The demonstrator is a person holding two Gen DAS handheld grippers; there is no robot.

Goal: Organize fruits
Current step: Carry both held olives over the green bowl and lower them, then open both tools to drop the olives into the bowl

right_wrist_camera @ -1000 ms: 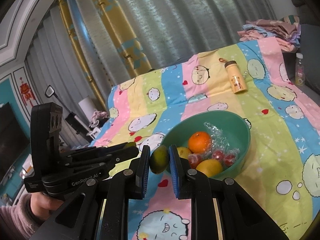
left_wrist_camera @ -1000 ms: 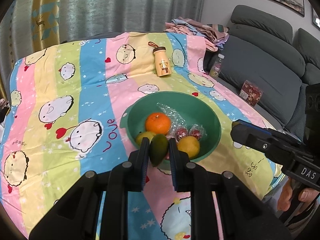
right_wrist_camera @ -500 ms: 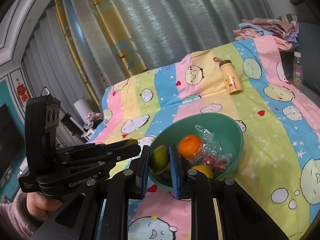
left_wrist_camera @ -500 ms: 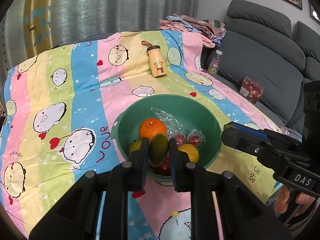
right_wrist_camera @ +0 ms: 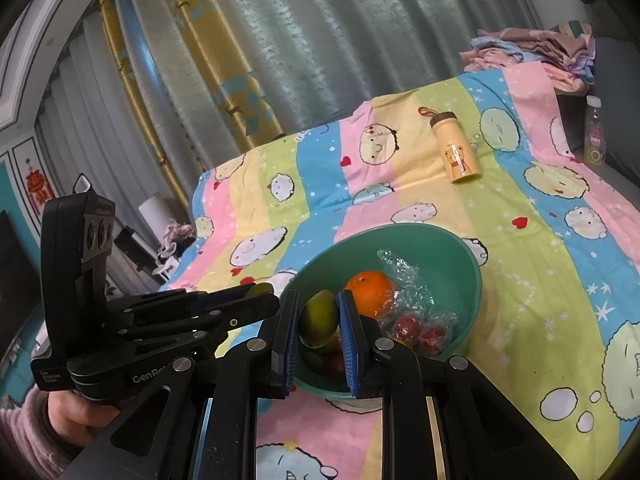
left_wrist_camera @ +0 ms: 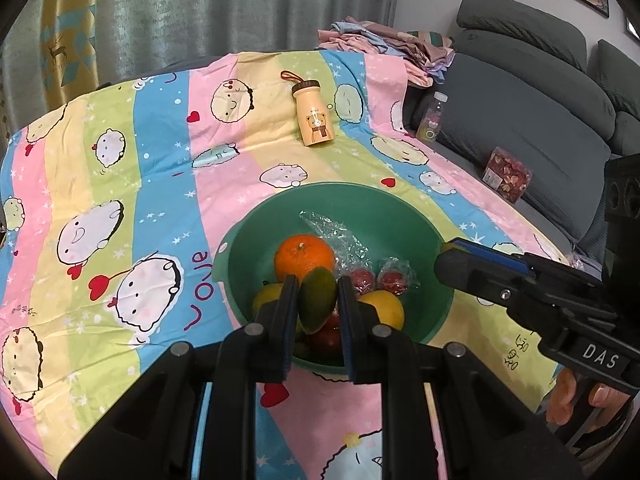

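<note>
A green bowl [left_wrist_camera: 400, 216] [right_wrist_camera: 452, 264] sits on the striped cartoon cloth. It holds an orange [left_wrist_camera: 304, 254] [right_wrist_camera: 370, 286], yellow fruits [left_wrist_camera: 382, 308], wrapped red fruits [left_wrist_camera: 394, 280] [right_wrist_camera: 416, 326] and clear plastic wrap. My left gripper [left_wrist_camera: 318, 300] is shut on a green mango [left_wrist_camera: 318, 298], held over the bowl's near side. My right gripper [right_wrist_camera: 319, 316] is shut on a yellow-green mango [right_wrist_camera: 318, 316], also over the bowl's near rim. Each gripper shows in the other's view, the right one [left_wrist_camera: 452, 254] and the left one [right_wrist_camera: 268, 296].
A yellow bear bottle [left_wrist_camera: 312, 114] [right_wrist_camera: 456, 148] lies on the cloth behind the bowl. A grey sofa [left_wrist_camera: 540, 92] with a small drink bottle [left_wrist_camera: 432, 118], a snack packet [left_wrist_camera: 506, 174] and folded clothes [left_wrist_camera: 384, 44] stands to the right. Curtains hang behind.
Both grippers have moved forward with their mangoes, from in front of the bowl to over its near rim. The bowl now looks closer and larger.
</note>
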